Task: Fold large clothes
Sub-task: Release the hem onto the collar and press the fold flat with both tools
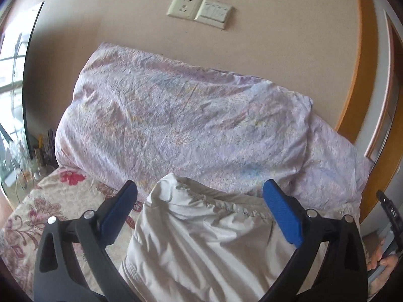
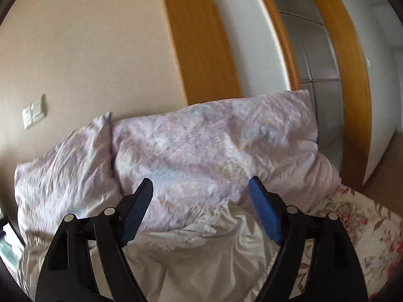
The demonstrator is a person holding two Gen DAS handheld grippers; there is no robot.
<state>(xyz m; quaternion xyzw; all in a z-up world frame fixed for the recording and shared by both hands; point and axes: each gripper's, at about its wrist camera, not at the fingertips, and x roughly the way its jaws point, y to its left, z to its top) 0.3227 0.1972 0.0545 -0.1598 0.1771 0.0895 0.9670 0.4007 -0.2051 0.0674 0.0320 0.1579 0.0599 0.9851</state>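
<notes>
A large cream-white garment (image 1: 201, 246) lies crumpled on the bed, its gathered edge toward the pillows. It also shows in the right wrist view (image 2: 201, 256). My left gripper (image 1: 200, 188) is open, its blue pads (image 1: 118, 211) spread wide above the garment, holding nothing. My right gripper (image 2: 201, 183) is open too, its blue pads (image 2: 267, 216) wide apart over the garment's far edge, holding nothing.
Two pale lilac pillows (image 1: 181, 125) lean on the beige wall behind the garment, also in the right wrist view (image 2: 214, 148). A floral sheet (image 1: 50, 206) covers the bed. Wall sockets (image 1: 201, 10) sit above. A cluttered bedside surface (image 1: 22, 168) is left. A wooden door frame (image 2: 201, 37) stands right.
</notes>
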